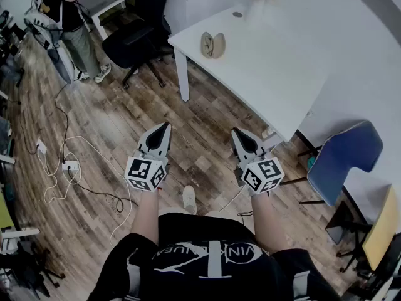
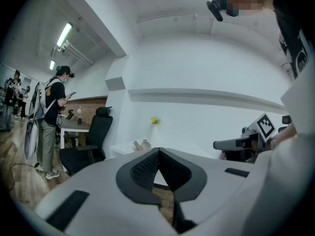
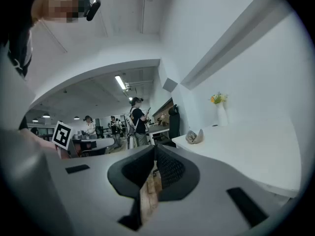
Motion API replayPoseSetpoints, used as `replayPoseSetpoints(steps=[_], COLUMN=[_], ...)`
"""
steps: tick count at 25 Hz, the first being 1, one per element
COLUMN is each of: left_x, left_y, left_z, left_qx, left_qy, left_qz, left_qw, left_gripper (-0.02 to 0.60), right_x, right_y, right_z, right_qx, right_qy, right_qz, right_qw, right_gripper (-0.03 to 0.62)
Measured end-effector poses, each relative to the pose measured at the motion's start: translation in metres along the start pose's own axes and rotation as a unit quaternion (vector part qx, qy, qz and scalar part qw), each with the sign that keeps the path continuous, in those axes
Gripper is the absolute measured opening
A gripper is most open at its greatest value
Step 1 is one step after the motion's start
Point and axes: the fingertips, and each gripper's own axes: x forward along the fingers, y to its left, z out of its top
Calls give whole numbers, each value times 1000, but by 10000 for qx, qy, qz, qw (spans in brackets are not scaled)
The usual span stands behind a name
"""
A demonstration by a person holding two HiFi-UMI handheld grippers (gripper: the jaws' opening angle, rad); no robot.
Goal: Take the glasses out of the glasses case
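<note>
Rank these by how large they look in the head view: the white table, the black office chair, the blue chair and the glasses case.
1. white table
2. black office chair and blue chair: too alike to separate
3. glasses case, clearly smallest

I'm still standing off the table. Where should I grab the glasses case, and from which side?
Probably one shell's rim, jaws across its thin edge. The case sits open like a clam near the table's corner, halves spread, so a rim gives a narrow bite. Come from the table edge nearest it with the left gripper. Glasses inside: too small to tell.
</note>
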Motion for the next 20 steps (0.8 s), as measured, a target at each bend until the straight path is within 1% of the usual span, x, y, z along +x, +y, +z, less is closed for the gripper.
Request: replayPoseSetpoints(steps=[5, 11, 15, 20], left_x=[29, 48, 57, 66], left_y=[25, 54, 71, 80], left_z=[-3, -8, -7, -10], left_qx=[-9, -29, -65, -123], left_qy=[41, 120, 101, 153], left_qz=[-80, -205, -177, -165], left_qw=[10000, 9997, 9998, 9997], left_gripper=[14, 14, 14, 14], right_x=[36, 65, 81, 90], right_y=[-18, -29, -32, -47], right_z=[0, -5, -8, -4], right_qx=[59, 217, 292, 402], right_qy=[28, 17, 39, 49], right_qz=[-101, -308, -407, -648], right_qw=[9999, 9993, 9987, 9971], right_gripper=[34, 34, 34, 37])
